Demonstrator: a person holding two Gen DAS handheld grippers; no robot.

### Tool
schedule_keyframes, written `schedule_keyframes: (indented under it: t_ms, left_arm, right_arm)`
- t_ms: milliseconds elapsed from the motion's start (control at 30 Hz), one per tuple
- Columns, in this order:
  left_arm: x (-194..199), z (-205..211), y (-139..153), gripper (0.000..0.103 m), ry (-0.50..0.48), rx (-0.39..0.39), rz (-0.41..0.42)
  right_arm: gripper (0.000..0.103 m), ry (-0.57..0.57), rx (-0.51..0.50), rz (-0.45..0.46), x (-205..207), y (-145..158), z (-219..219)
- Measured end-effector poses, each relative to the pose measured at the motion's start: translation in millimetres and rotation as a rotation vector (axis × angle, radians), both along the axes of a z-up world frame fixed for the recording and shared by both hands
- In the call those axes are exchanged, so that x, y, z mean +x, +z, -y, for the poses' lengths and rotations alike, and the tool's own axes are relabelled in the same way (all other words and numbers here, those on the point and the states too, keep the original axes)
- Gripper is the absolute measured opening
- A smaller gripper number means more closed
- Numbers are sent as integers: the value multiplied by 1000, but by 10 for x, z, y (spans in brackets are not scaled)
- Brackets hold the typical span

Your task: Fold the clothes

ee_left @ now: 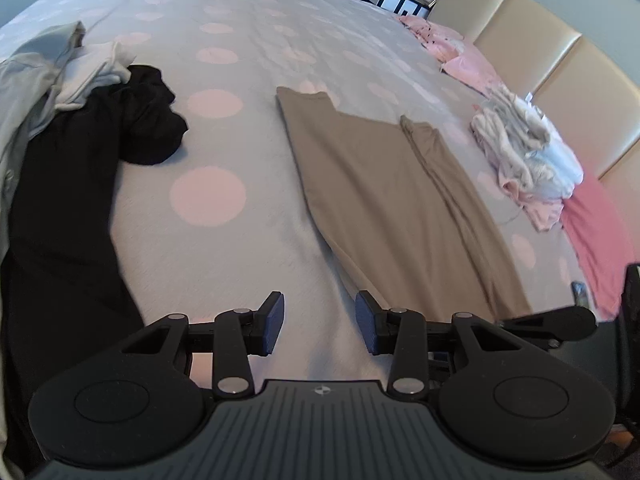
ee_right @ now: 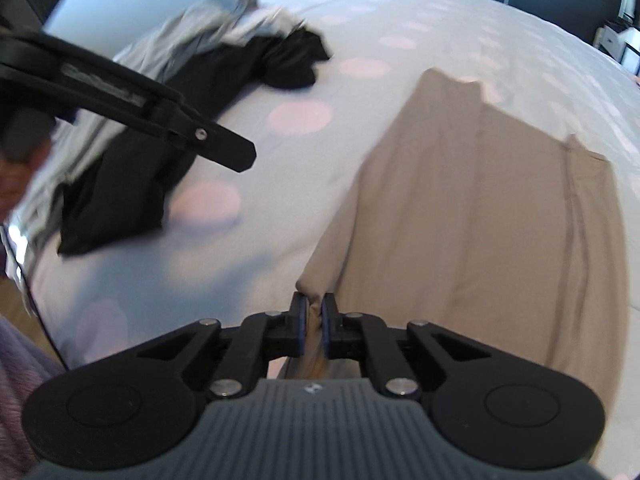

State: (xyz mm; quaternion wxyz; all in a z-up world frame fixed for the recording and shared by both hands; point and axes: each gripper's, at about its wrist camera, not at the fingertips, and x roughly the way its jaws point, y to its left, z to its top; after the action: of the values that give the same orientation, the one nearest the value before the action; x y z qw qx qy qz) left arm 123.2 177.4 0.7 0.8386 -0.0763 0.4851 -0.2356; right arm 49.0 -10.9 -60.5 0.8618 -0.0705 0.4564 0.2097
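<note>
A tan garment [ee_left: 384, 184] lies folded lengthwise on the dotted bedspread [ee_left: 224, 208], seen also in the right wrist view as the tan garment [ee_right: 480, 220]. My right gripper [ee_right: 315, 304] is shut on the near left corner of that garment, with cloth pinched between its blue pads. My left gripper [ee_left: 320, 312] stands open over bare bedspread, just left of the garment's near end, nothing between its fingers. The left gripper [ee_right: 240, 156] also shows as a dark arm at the left of the right wrist view.
A black garment [ee_left: 80, 184] and grey-white clothes [ee_left: 52, 80] lie heaped at the left. A stack of folded light clothes [ee_left: 528, 152] and pink items [ee_left: 472, 64] sit along the beige headboard [ee_left: 540, 48]. A person's hand [ee_right: 16, 176] shows at the left edge.
</note>
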Motion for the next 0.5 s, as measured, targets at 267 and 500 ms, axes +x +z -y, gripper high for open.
schedule_keyframes:
  t_ms: [267,500]
  left_arm:
    - [817,235,-39,42,11,-177,-79]
    - [1693,458,-360,45,133,-229,-159]
  right_arm:
    - [9,-122,120,-12,-40,214,585]
    - [9,-136,184,-36,-50,192,755]
